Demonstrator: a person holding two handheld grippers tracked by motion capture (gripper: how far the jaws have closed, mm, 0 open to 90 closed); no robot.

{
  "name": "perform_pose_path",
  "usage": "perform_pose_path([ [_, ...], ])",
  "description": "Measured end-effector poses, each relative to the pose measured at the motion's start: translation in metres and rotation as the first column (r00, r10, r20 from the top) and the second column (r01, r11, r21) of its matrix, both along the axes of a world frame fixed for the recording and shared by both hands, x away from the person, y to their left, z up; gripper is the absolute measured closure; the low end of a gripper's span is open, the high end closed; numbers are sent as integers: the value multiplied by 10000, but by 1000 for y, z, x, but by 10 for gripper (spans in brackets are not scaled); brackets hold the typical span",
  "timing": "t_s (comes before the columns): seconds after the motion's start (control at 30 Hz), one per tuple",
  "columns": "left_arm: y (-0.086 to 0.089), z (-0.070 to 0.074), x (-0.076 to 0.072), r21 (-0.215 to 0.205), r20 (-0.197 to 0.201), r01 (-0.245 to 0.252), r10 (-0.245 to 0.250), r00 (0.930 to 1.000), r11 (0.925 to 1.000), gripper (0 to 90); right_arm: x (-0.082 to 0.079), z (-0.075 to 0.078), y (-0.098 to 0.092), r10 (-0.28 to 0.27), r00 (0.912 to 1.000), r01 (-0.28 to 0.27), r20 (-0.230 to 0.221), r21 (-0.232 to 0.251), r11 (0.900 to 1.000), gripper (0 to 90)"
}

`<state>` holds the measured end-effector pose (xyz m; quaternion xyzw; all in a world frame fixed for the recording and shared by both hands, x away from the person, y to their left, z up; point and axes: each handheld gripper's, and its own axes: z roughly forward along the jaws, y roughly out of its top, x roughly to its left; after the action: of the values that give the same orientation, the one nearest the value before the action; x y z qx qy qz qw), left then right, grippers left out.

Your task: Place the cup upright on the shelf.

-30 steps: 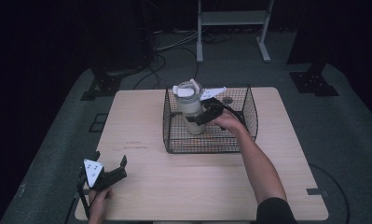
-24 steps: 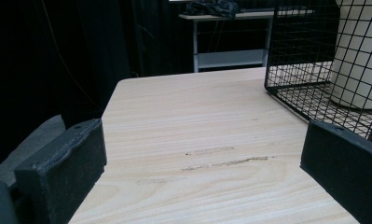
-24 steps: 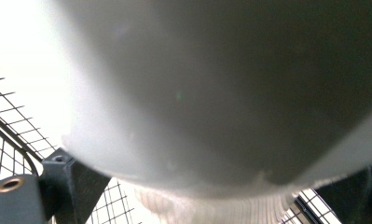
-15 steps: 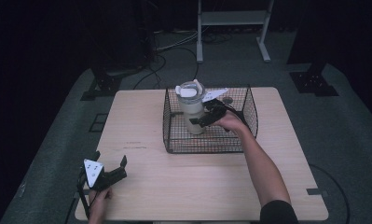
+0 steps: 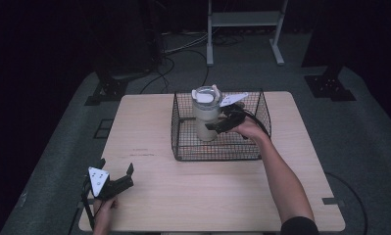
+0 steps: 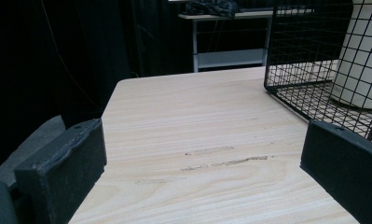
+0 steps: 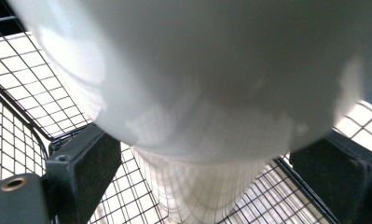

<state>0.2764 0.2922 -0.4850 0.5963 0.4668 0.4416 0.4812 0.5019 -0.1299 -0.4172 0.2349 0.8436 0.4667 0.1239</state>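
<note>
A white tumbler (image 5: 205, 115) with a lid stands upright in the left part of a black wire basket (image 5: 217, 157) at the table's far middle. My right gripper (image 5: 213, 126) reaches into the basket from the right and is shut on the tumbler's side. In the right gripper view the tumbler (image 7: 207, 84) sits between both jaws of that gripper (image 7: 207, 172), above the basket's mesh (image 7: 16, 84). My left gripper (image 5: 115, 166) rests open near the table's front left corner. The left gripper view shows its jaws wide apart (image 6: 202, 158), with the basket (image 6: 305, 46) and tumbler (image 6: 361, 60) ahead to the right.
The light wooden table (image 5: 207, 191) has bare board between the basket and its front edge. Behind the table a metal stand (image 5: 242, 29) and cables lie on the dark floor. A dark equipment base (image 5: 330, 85) stands on the floor at the far right.
The tumbler and my right gripper have shifted a little to the right inside the basket. The left gripper has stayed where it was.
</note>
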Motion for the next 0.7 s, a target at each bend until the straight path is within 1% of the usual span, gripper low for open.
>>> perform_pose_path([
  [0.07,0,0,0,-7,-7,-4,4,10000,10000,0,-2,3,-3,-43,10000,43,39,40,10000,85],
  [0.2,0,0,0,16,7,2,-2,10000,10000,0,-7,5,-8,-143,9999,144,75,-102,9998,85],
  [0.23,0,0,0,14,11,1,-1,10000,10000,0,-8,6,-10,-233,9997,233,40,-138,9996,85],
  [0.3,0,0,0,6,8,-2,2,10000,10000,0,-9,7,-15,-371,9993,371,-109,-26,9993,85],
  [0.37,0,0,0,0,9,-7,7,10000,10000,0,-10,9,-18,-484,9987,484,-177,-34,9988,84],
  [0.47,0,0,0,6,7,-8,8,10000,10000,0,-12,12,-22,-586,9982,585,-154,-70,9983,85],
  [0.53,0,0,0,-4,18,-18,18,10000,10000,0,-13,15,-24,-662,9976,663,-188,24,9978,85],
  [0.7,0,0,0,-15,16,-11,11,10000,10000,0,-18,22,-28,-866,9961,864,-195,-128,9962,85],
])
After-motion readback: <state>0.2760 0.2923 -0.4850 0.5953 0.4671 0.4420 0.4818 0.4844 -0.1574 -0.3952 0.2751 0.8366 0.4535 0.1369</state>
